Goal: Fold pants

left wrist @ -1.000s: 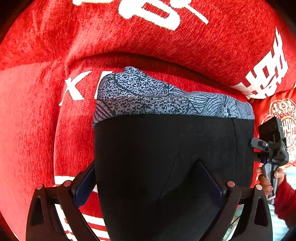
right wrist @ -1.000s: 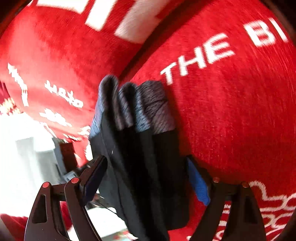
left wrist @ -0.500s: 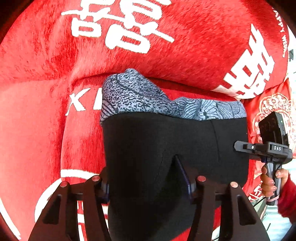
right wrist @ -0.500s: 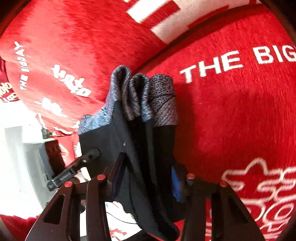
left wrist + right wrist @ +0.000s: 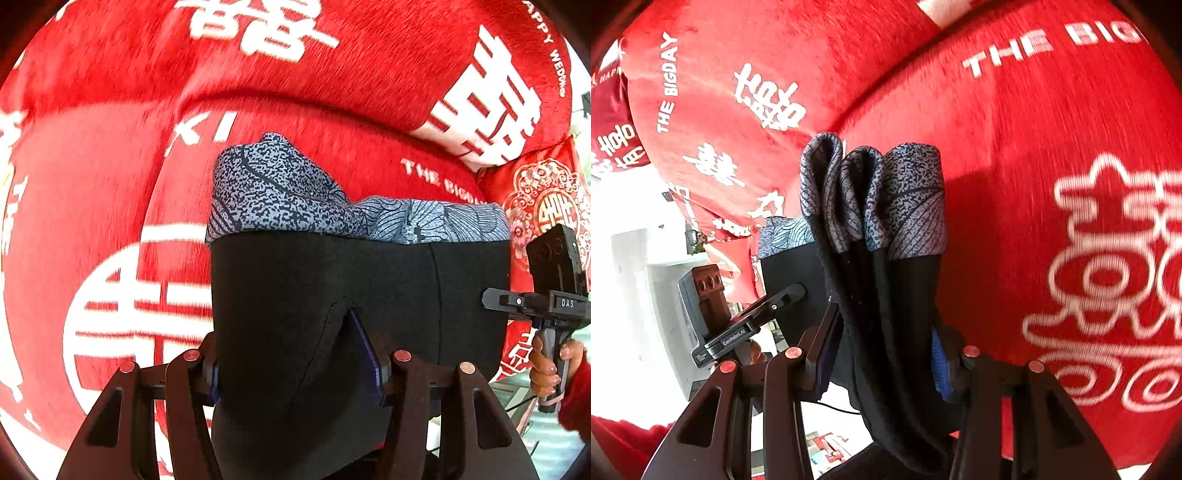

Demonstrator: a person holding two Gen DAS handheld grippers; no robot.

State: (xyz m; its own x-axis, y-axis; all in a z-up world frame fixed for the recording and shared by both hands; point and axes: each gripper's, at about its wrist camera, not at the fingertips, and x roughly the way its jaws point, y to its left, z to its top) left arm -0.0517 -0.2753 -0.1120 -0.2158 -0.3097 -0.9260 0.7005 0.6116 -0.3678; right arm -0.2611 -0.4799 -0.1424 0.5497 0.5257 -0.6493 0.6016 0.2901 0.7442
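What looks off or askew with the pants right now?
Mostly fine. The pants hang clamped in both claws, left claw and right claw. Only oddity: the patterned waistband humps higher on one side, bunched into uneven folds.

We see a red plush sofa cover (image 5: 110, 184) with white wedding characters filling both frames; a red embroidered cushion (image 5: 543, 206) lies on it at right.
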